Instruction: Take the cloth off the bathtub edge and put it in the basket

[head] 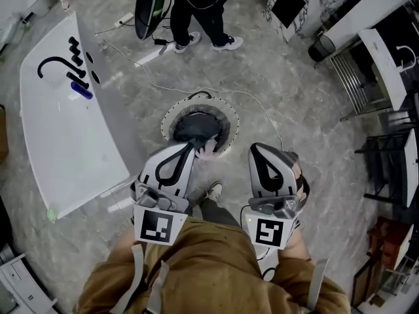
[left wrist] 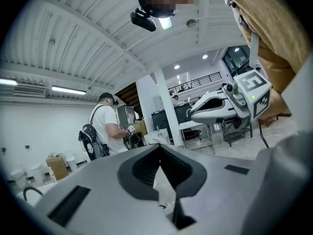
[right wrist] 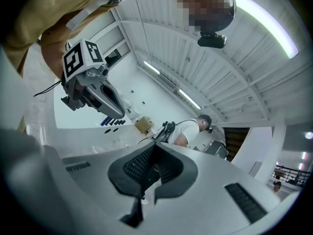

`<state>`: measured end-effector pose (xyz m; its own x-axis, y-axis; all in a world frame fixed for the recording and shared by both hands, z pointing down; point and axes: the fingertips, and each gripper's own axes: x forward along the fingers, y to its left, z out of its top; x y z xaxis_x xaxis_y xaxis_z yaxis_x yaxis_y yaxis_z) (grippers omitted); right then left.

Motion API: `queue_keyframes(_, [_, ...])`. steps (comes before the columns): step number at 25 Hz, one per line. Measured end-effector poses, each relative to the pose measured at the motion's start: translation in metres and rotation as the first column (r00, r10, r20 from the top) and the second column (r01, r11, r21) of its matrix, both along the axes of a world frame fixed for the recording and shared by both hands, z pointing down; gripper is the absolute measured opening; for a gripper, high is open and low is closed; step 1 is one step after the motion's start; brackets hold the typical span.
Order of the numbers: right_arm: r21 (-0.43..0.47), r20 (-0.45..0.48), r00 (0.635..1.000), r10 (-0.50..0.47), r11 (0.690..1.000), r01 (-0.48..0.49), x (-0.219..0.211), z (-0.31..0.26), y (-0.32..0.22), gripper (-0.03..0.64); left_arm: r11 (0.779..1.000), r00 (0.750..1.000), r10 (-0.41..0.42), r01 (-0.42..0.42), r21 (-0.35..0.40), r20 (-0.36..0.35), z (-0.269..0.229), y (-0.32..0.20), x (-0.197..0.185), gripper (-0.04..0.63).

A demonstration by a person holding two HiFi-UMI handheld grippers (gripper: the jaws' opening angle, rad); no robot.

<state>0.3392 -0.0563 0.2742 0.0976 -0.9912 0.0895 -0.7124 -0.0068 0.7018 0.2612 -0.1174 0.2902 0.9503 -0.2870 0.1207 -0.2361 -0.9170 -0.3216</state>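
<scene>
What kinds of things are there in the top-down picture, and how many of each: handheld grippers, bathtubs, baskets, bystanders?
Grippers: 2, the left gripper and the right gripper, both with jaws together
Bathtub: 1
Basket: 1
Bystander: 1
Total: 5

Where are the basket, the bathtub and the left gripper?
basket (head: pixel 171 113): head view, on its white rim.
bathtub (head: pixel 62 136): head view, on its bare white surface.
left gripper (left wrist: pixel 160 148): left gripper view, where the shut jaw tips meet.
</scene>
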Motion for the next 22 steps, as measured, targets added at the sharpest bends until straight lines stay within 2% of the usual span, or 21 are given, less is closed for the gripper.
queue_keyframes(7, [0.026, -0.023, 1.000, -0.016, 1.000, 0.017, -0.017, -0.027, 0.008, 0.005, 0.999, 0.998, -0.028, 0.030, 0.034, -0.048, -0.042, 0.004, -0.023, 0.008])
queue_keyframes(22, [0.037, -0.030, 1.000, 0.003, 0.999, -0.002, -0.031, -0.050, 0.015, 0.005, 0.991, 0.995, -0.068, 0.076, 0.114, -0.071, -0.070, 0.002, -0.051, 0.008])
